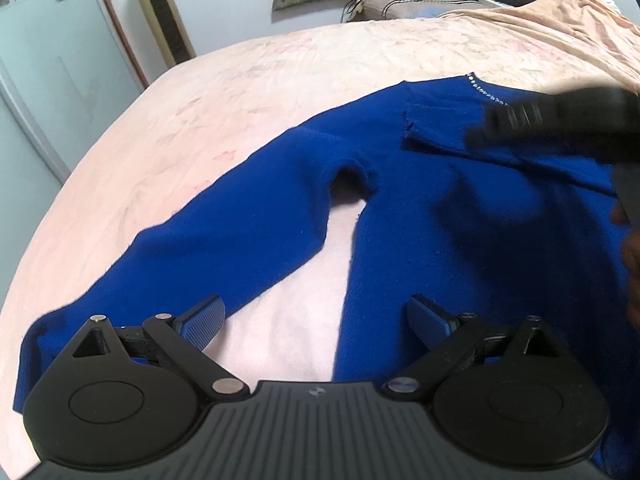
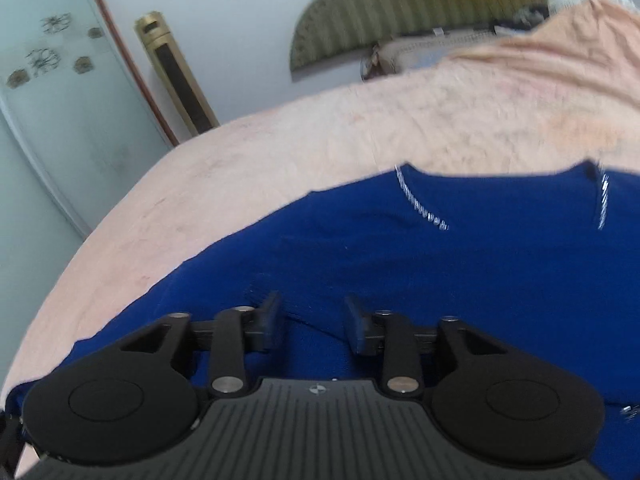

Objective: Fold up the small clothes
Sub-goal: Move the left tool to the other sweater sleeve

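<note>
Both tongs gape empty: left gripper [image 1: 316, 320] wide over the sleeve at lower left, right gripper [image 2: 313, 322] half-parted above the blue sweater [image 1: 460, 216], spread mid-frame on the pink bed [image 1: 240, 92]. Apparently between folds; next, the spread sleeve likely needs grasping.

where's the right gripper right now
In the left wrist view the right gripper hangs at the right edge, over the blue sweater's folded part near its sparkly neckline, on the pink bed.
</note>
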{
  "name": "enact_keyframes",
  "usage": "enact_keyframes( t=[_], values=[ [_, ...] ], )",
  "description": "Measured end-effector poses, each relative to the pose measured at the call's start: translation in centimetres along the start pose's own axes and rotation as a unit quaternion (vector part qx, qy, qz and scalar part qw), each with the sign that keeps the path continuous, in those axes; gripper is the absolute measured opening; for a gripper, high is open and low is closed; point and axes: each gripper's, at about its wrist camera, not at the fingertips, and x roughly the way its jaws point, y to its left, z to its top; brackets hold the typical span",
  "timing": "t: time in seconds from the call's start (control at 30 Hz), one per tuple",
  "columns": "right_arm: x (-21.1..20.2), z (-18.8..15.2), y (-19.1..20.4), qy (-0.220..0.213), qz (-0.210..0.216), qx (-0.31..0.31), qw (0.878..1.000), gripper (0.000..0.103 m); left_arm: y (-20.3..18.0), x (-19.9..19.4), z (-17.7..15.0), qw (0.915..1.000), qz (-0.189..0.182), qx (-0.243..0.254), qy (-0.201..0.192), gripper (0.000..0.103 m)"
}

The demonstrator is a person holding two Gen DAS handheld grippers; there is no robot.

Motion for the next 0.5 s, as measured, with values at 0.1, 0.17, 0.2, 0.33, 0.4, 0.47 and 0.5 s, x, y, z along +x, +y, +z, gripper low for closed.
enact_keyframes(
  t=[0.1, 0.17, 0.2, 0.33, 0.4, 0.47, 0.5],
  values=[
    [-0.2, -0.6, 0.2, 0.031, -0.034, -0.03, 0.999, 0.054, 0.2, 0.0, 0.0, 0.9999, -0.001, -0.012, 0.004, 0.099],
    [-2.2, -1.2, 0.0, 0.016, -0.026, -0.027, 0.999, 0.055, 0.1, -0.1, 0.0, 0.9999, 0.004, -0.014, 0.006, 0.099],
    [-3.6, -1.5, -0.2, 0.004, -0.02, -0.028, 0.999, 0.057, 0.0, 0.0, 0.0, 0.9998, 0.006, -0.015, 0.008, 0.099],
    [-8.8, -3.5, -1.0, -0.044, -0.04, -0.061, 0.996, 0.094, -0.6, -0.2, 0.0, 0.9998, 0.008, -0.016, 0.011, 0.099],
    [-10.7, -4.6, -1.6, -0.052, -0.062, -0.083, 0.993, 0.096, -0.8, -0.2, 0.0, 0.9997, 0.012, -0.016, 0.013, 0.099],
    [-12.0, -5.5, -2.5, -0.052, -0.085, -0.095, 0.99, 0.097, -1.0, -0.1, 0.0, 0.9996, 0.013, -0.017, 0.016, 0.099],
    [-12.7, -6.0, -3.0, -0.052, -0.095, -0.098, 0.989, 0.098, -1.1, -0.2, -0.1, 0.9996, 0.014, -0.017, 0.017, 0.099]
  ],
)
